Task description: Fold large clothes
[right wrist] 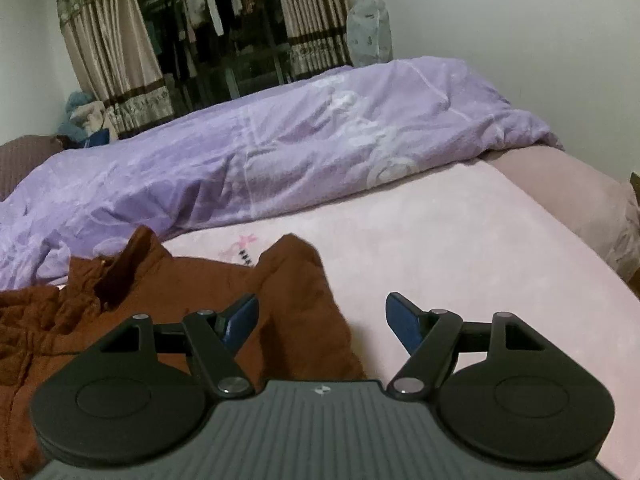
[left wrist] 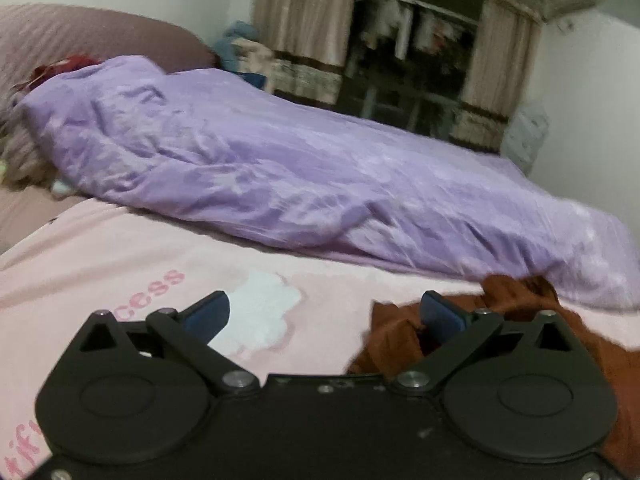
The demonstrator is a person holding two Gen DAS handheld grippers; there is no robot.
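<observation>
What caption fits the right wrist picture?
Open right gripper above a rumpled brown garment on a pink blanket.

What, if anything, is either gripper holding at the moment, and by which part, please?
Nothing is held. The left gripper and right gripper both stand open over the brown garment, their pads clear of the cloth.
</observation>
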